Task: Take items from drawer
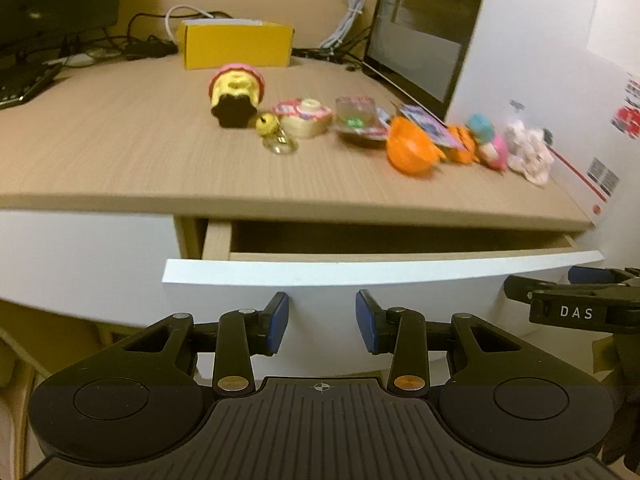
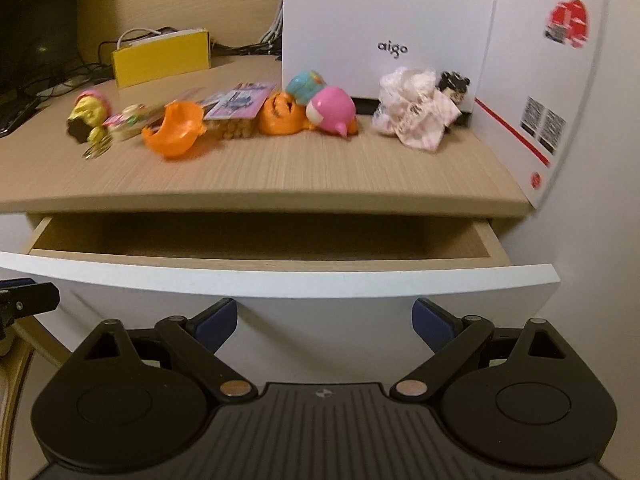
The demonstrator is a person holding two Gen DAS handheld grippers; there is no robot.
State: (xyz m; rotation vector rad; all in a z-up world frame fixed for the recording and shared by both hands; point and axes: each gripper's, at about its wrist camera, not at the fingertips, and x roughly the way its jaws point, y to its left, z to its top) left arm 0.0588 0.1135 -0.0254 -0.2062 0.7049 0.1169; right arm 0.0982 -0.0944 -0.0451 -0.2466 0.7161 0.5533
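Observation:
The drawer (image 1: 360, 274) (image 2: 280, 276) under the wooden desk stands pulled out a little; the shallow part of its inside that shows holds nothing. Small toys lie in a row on the desktop: a yellow-and-pink plush (image 1: 236, 94) (image 2: 89, 114), an orange shell (image 1: 412, 148) (image 2: 176, 132), a pink figure (image 1: 496, 152) (image 2: 332, 112) and a white frilly bundle (image 1: 528, 150) (image 2: 412, 112). My left gripper (image 1: 322, 322) hangs open just before the white drawer front. My right gripper (image 2: 324, 320) is open wider, also facing the drawer front, and shows at the right edge of the left wrist view (image 1: 576, 300).
A yellow box (image 1: 236, 46) (image 2: 160, 56) and cables sit at the back of the desk. A big white carton (image 2: 420, 32) (image 1: 560, 60) stands at the desk's right end. A laptop screen (image 1: 424, 36) leans behind the toys; a keyboard (image 1: 20, 84) lies far left.

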